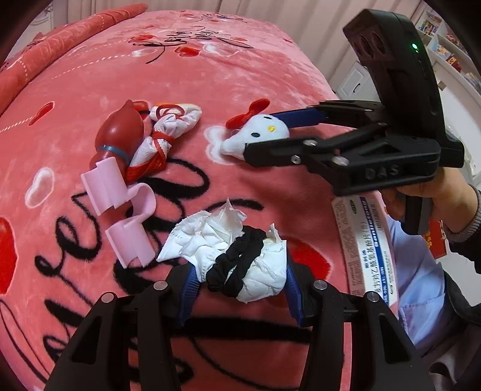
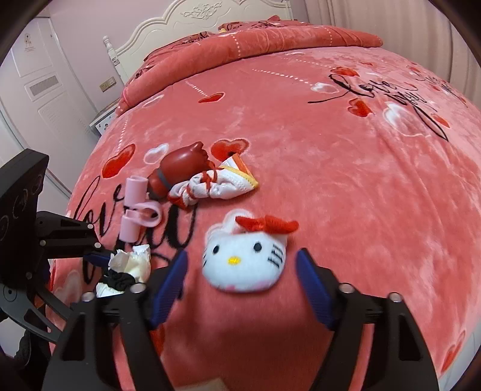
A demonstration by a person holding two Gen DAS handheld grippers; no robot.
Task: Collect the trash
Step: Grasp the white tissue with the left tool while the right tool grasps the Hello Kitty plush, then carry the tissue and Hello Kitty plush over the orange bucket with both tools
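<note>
A crumpled white tissue [image 1: 210, 237] with a black hair tie [image 1: 237, 261] wrapped over it lies on the pink blanket. My left gripper [image 1: 240, 270] is shut on this bundle, both blue pads pressed against the paper; in the right wrist view the bundle [image 2: 132, 261] sits at the left gripper's tip. A white cat-face plush [image 2: 243, 261] with a red bow rests between the fingers of my right gripper [image 2: 242, 255]. There are gaps on both sides, so it is open. In the left wrist view the right gripper [image 1: 258, 133] straddles the plush [image 1: 261, 132].
A dark red bottle-shaped item [image 1: 120, 129], a white cloth tied with red string [image 1: 168, 129] and a pink plastic clip [image 1: 120, 210] lie left of the plush. A blue-and-white medicine box [image 1: 366, 240] is at the bed's right edge, by the person's hand [image 1: 421, 192]. The white headboard [image 2: 180, 18] is far back.
</note>
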